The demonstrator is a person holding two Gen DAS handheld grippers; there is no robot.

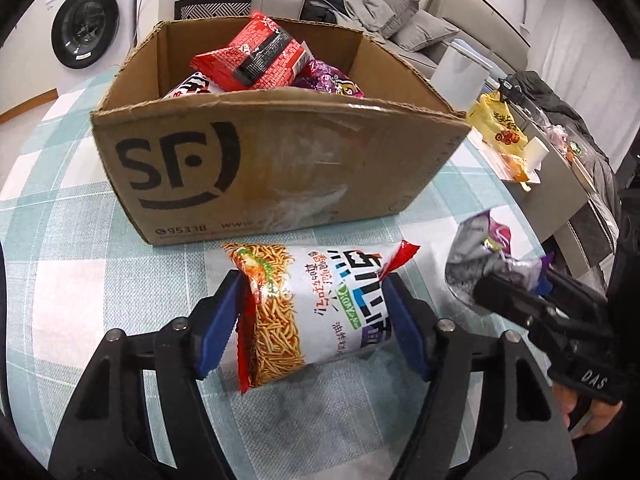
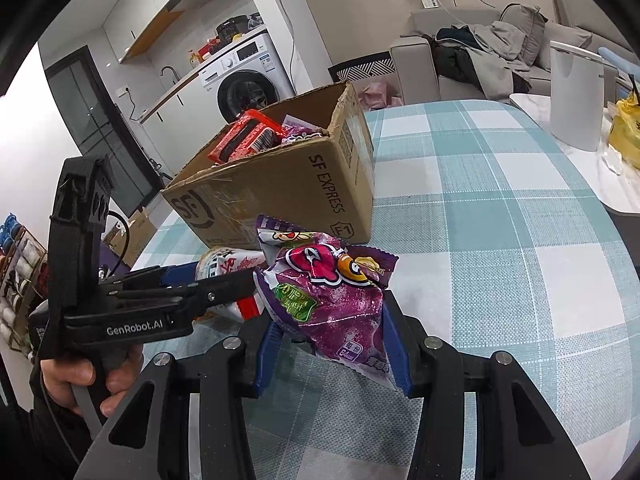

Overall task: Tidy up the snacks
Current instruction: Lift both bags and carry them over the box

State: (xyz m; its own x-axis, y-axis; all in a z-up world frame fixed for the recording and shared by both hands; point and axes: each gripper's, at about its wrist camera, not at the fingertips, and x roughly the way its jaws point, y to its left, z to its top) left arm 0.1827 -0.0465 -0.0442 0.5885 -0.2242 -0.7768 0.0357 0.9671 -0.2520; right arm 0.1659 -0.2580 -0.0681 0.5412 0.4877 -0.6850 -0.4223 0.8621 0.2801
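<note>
Cardboard box (image 1: pixel 248 168): three-odd packets inside (contents partly hidden). Left claw (image 1: pixel 312 316) clamps noodle packet (image 1: pixel 320 304); right claw (image 2: pixel 332 348) grips purple packet (image 2: pixel 328 296); both unboxed.
</note>
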